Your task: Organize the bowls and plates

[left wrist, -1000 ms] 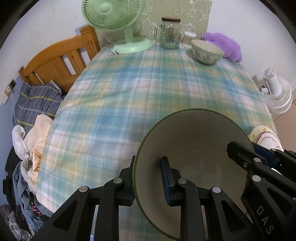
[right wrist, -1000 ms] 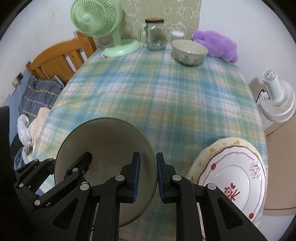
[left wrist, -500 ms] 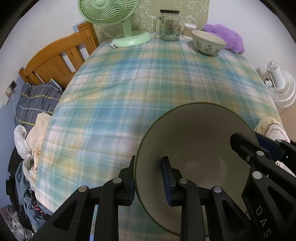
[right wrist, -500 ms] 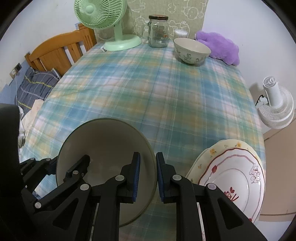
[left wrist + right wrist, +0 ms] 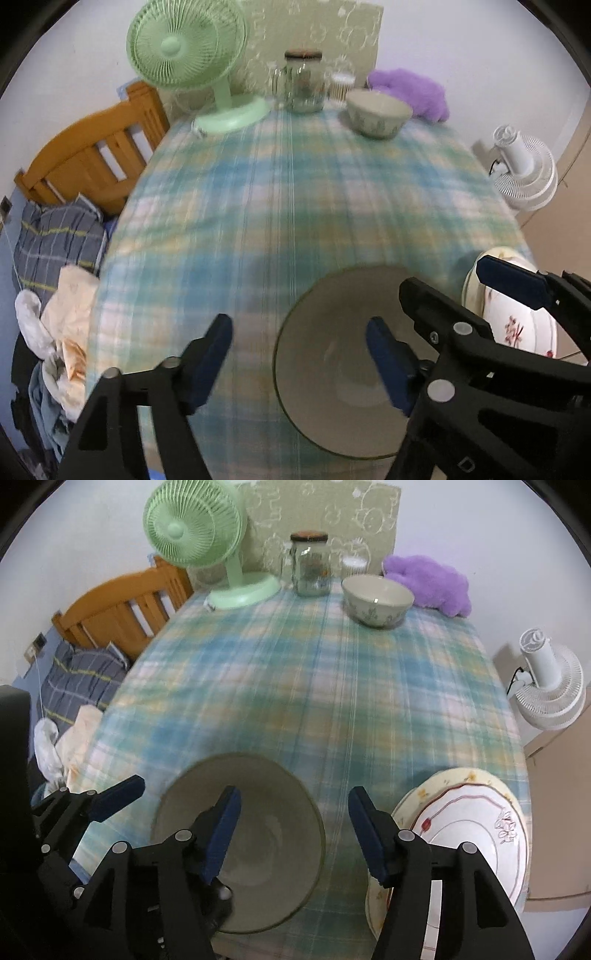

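A big cream bowl with a green rim rests on the plaid tablecloth near its front edge. My left gripper straddles the bowl's left rim with its jaws opening and no pad touching the rim. My right gripper straddles the right rim the same way, also opening. A flowered plate lies at the front right on a larger cream plate. A smaller patterned bowl stands at the far end.
At the table's far edge stand a green fan, a glass jar and a purple plush toy. A wooden bed frame and piled clothes lie left. A white fan sits on the floor at right.
Both grippers were shut on the big bowl's rim; both have opened wide and let it go. The hands have lifted slightly and the bowl now sits lower on the cloth.
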`<move>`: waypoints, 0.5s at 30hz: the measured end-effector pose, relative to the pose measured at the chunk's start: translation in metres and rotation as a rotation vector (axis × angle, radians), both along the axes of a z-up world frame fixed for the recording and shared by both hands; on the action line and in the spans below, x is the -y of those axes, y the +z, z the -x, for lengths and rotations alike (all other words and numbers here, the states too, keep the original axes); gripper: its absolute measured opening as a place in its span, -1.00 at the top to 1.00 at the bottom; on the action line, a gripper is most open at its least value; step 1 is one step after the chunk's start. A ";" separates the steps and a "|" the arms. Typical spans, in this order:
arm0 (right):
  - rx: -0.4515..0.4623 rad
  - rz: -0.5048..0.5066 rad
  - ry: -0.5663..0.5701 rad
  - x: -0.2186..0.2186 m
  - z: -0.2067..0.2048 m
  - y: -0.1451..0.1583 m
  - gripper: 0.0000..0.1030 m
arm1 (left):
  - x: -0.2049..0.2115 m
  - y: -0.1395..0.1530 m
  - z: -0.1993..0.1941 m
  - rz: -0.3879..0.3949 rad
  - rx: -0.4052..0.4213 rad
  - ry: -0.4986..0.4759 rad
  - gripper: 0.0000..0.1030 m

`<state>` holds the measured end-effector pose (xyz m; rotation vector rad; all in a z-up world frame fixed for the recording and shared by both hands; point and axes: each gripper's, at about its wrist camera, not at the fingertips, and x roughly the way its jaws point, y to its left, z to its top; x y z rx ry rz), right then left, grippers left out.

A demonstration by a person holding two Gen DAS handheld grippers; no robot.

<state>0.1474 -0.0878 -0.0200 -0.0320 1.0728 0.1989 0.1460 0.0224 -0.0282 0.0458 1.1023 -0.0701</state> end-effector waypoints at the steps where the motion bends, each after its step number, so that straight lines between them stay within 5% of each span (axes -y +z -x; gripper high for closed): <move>1: 0.014 -0.001 -0.016 0.000 -0.001 0.006 -0.26 | 0.001 0.006 -0.002 -0.006 0.020 -0.004 -0.59; 11: 0.129 -0.021 -0.136 0.015 -0.019 0.052 -0.26 | 0.013 0.047 -0.034 0.039 0.141 -0.055 -0.72; 15: 0.145 0.023 -0.185 0.026 -0.034 0.061 -0.50 | 0.025 0.054 -0.050 0.036 0.151 -0.064 -0.72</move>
